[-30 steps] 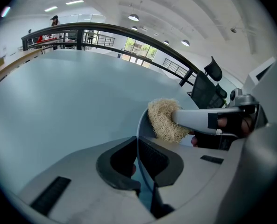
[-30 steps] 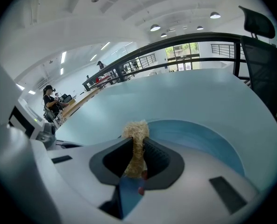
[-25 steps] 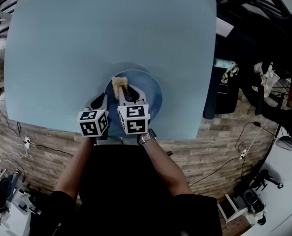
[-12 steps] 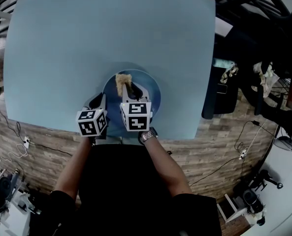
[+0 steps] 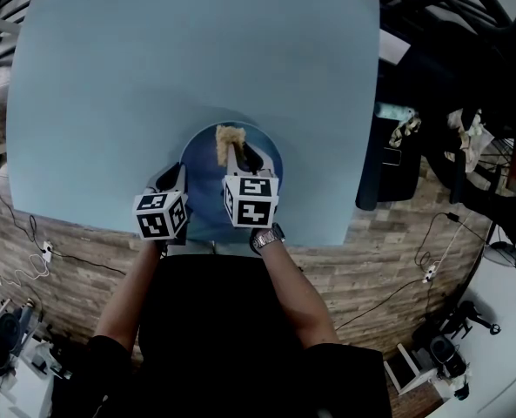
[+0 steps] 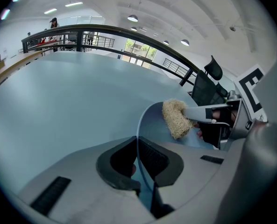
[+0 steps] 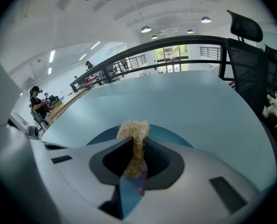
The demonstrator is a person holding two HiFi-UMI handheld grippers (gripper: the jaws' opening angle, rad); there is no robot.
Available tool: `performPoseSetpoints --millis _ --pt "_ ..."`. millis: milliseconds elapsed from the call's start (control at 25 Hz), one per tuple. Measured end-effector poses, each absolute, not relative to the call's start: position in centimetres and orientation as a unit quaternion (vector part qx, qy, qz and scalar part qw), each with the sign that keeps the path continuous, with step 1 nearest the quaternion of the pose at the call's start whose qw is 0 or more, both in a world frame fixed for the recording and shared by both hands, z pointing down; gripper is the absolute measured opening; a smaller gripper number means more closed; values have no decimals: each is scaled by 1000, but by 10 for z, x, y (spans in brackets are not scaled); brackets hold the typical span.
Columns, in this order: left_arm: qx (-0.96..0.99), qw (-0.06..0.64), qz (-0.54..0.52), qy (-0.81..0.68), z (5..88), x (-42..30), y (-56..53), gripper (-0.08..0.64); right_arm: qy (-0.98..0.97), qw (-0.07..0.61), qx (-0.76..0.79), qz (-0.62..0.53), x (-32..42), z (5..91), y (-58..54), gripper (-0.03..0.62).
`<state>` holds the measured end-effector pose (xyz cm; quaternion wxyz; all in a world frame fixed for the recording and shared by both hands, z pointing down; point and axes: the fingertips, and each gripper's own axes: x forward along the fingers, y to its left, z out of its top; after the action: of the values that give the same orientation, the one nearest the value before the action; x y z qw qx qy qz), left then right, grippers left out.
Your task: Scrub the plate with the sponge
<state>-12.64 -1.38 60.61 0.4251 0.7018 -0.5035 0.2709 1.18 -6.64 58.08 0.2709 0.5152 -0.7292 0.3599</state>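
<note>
Right now my left gripper (image 6: 138,158) has its jaws closed on the near left rim of the round blue plate (image 5: 203,179), pinning it in place on the pale blue table top (image 5: 153,59) close to the edge nearest me. Whether the plate lies flat or is tipped up slightly I cannot tell from the head view. My right gripper (image 7: 137,161) is clamped on the tan, coarse-fibred sponge (image 7: 134,129), whose tuft pokes out beyond the jaw tips.

From the head view the sponge sits at the far rim of the plate, and in the left gripper view it seems pressed against the plate's face, so I judge the scrubbing to be under way, not about to start. Both preparatory steps look done: the sponge is in hand and the plate is held.

How much of the surface has been covered I cannot say; I see no suds, streaks or dirt to go by. What I reckon is left is working the sponge over the middle and the near side, then letting go of both.
</note>
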Motion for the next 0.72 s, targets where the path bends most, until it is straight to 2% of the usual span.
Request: performPoseSetpoints --millis 720 --pt "703 421 271 -506 605 -128 -14 14 -706 286 542 355 46 578 -64 71"
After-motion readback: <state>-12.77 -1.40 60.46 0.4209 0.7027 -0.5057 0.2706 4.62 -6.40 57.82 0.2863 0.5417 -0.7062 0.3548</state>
